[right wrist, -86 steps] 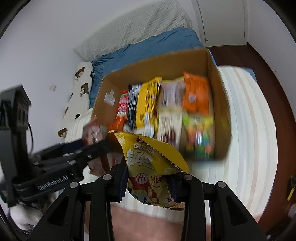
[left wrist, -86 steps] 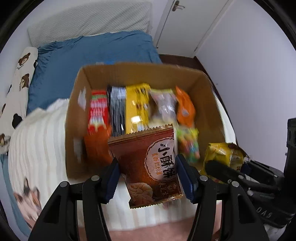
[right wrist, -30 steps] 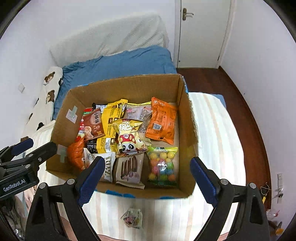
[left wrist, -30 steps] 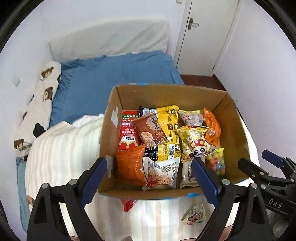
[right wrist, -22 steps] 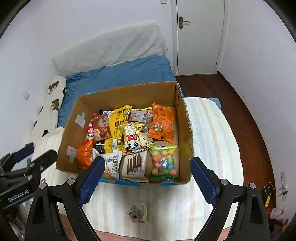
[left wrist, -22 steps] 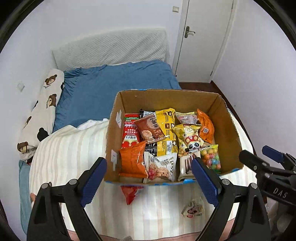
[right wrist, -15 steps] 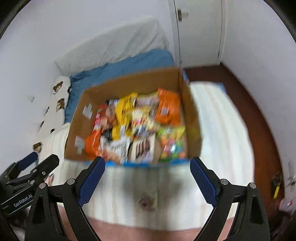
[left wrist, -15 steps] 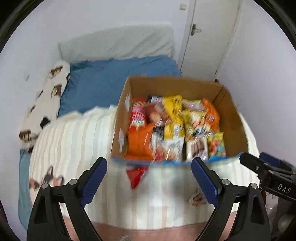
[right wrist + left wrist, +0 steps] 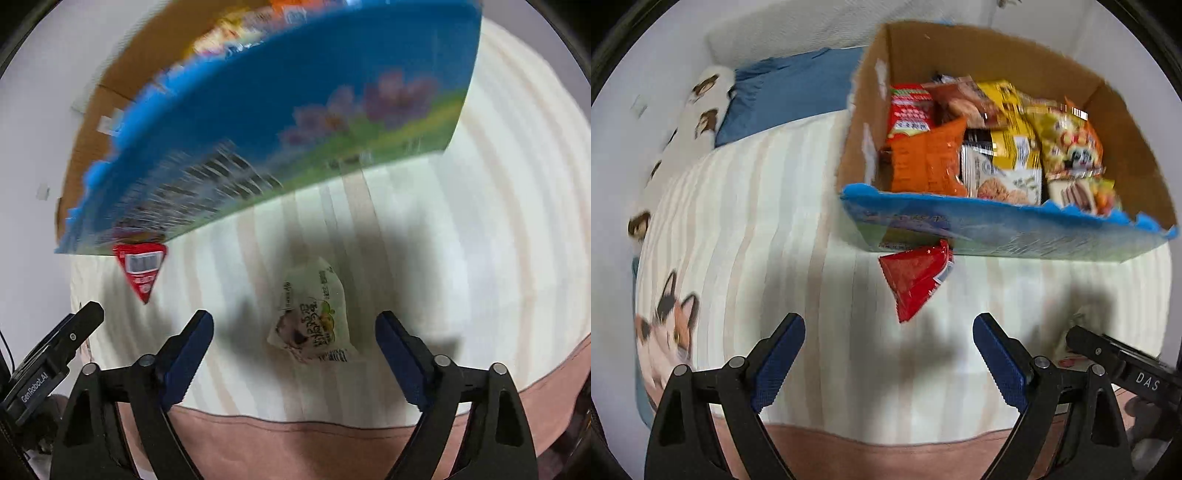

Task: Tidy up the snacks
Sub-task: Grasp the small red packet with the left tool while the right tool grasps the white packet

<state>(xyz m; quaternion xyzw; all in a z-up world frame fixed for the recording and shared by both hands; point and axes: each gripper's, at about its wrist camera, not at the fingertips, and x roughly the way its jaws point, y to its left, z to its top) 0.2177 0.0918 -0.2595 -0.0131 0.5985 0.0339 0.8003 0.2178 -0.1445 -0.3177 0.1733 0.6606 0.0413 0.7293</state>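
A cardboard box (image 9: pixel 997 236) with a blue printed front (image 9: pixel 295 122) stands on the striped blanket, filled with several snack packets. A red packet (image 9: pixel 914 275) lies on the blanket against the box front; the right wrist view shows the same red packet (image 9: pixel 142 267) at left. My left gripper (image 9: pixel 888 343) hangs open just short of it, nothing between its fingers. A small white and green packet (image 9: pixel 314 319) lies on the blanket between the blue pads of my right gripper (image 9: pixel 293 341), whose jaws are closing without touching it.
The cream striped blanket (image 9: pixel 757 229) has a cat print (image 9: pixel 665 332) at left and a pink border along its near edge. A blue sheet (image 9: pixel 790 92) and a bear-print pillow (image 9: pixel 701 103) lie beyond. The right gripper's body (image 9: pixel 1123 362) shows at lower right.
Both grippers dropped from above the box to just over the blanket in front of it. The white packet now lies between the right fingers, which stand slightly narrower.
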